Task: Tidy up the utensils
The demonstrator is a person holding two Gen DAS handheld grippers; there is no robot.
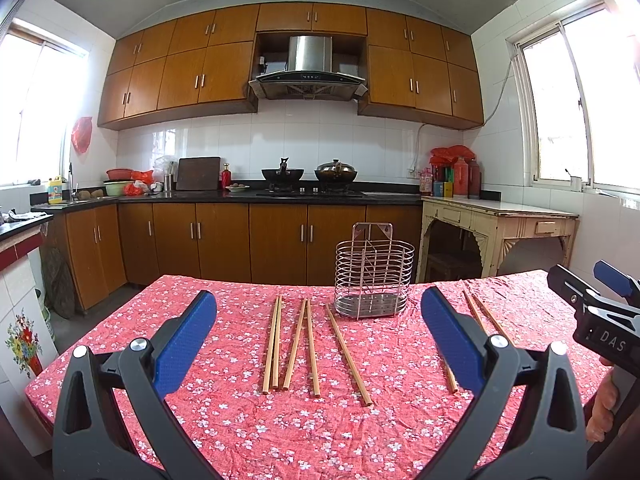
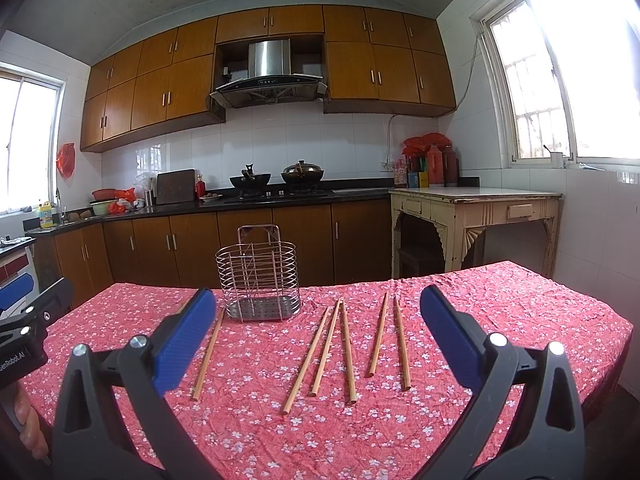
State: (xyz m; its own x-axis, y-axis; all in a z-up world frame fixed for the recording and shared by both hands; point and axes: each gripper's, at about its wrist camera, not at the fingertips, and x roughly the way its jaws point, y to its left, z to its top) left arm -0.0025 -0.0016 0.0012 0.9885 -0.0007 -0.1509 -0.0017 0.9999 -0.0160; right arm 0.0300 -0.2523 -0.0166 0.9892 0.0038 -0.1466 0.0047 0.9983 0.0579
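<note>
Several wooden chopsticks lie loose on the red flowered tablecloth (image 1: 240, 420). In the left wrist view a pair (image 1: 274, 344), a second pair (image 1: 302, 348) and a single chopstick (image 1: 348, 356) lie between the fingers of my left gripper (image 1: 320, 296), which is open and empty above the table. An empty wire utensil holder (image 1: 374, 276) stands upright behind them. My right gripper (image 2: 317, 295) is also open and empty, over three chopsticks (image 2: 326, 352) and two more (image 2: 390, 340). One chopstick (image 2: 208, 354) lies to the left of the holder (image 2: 259, 280).
The table's far edge runs just behind the holder, with brown kitchen cabinets (image 1: 224, 240) beyond. A cream side table (image 2: 476, 208) stands at the right by the window. The other gripper shows at each view's edge, right gripper (image 1: 588, 280) and left gripper (image 2: 36, 294), held by hands.
</note>
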